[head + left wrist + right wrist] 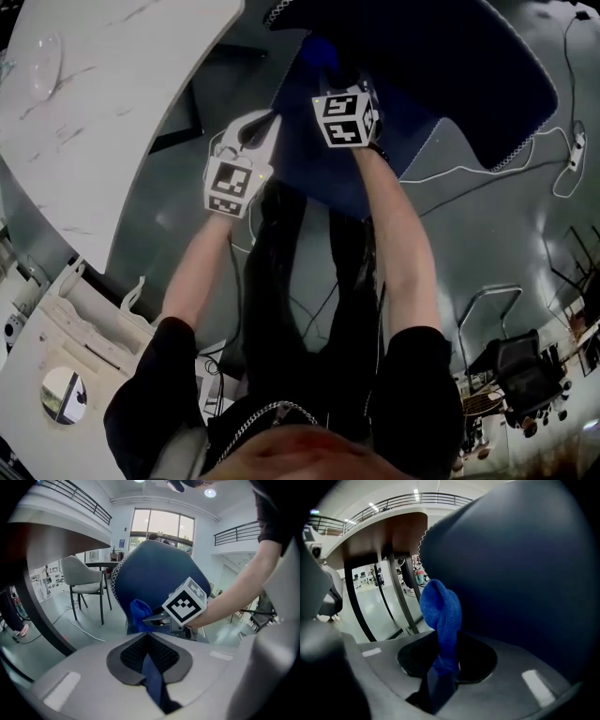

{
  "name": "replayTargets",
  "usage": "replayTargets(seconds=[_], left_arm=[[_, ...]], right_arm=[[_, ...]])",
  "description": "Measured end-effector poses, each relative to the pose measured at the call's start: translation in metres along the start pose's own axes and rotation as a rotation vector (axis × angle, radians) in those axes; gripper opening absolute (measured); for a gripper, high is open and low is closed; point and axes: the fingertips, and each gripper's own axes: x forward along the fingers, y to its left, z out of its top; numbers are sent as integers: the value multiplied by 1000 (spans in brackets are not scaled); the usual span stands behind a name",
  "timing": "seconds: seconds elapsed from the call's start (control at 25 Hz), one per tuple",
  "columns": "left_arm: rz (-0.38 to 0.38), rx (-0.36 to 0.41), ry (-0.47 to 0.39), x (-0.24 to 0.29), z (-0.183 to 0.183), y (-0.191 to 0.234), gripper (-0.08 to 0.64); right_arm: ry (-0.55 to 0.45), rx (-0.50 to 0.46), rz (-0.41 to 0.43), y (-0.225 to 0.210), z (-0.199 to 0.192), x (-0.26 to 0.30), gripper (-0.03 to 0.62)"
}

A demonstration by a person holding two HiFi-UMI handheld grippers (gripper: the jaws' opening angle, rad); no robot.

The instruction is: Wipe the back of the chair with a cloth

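Observation:
A dark blue chair back fills the top of the head view. My right gripper is pressed up to it, shut on a bright blue cloth. In the right gripper view the cloth rises bunched from between the jaws of the right gripper and touches the chair back. My left gripper hangs beside the chair's left edge with its jaws together. The left gripper view shows the left gripper holding nothing that I can see, and beyond it the right gripper with the cloth against the chair.
A white marble table stands close on the left; its legs show behind the cloth. A grey chair stands farther off. Cables lie on the floor to the right, and a black office chair sits at lower right.

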Motion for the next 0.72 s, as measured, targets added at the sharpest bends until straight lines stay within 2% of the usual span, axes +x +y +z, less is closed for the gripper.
replayTargets(seconds=[0.08,0.32,0.52,0.72], left_arm=[[18,-10,-10,-4,0,6,9],[59,-24,-10,-15,-5,14,9],[76,-32,-6,-23,-8,14,9],[62,-21,-10,-20,-5,6,9]], right_arm=[[1,-37,12,3,7,11,106],[48,-69,30,6,11,35,106],[66,-72,8,-8,4,29,106],[79,-65,-20,-21,-9,18,106]])
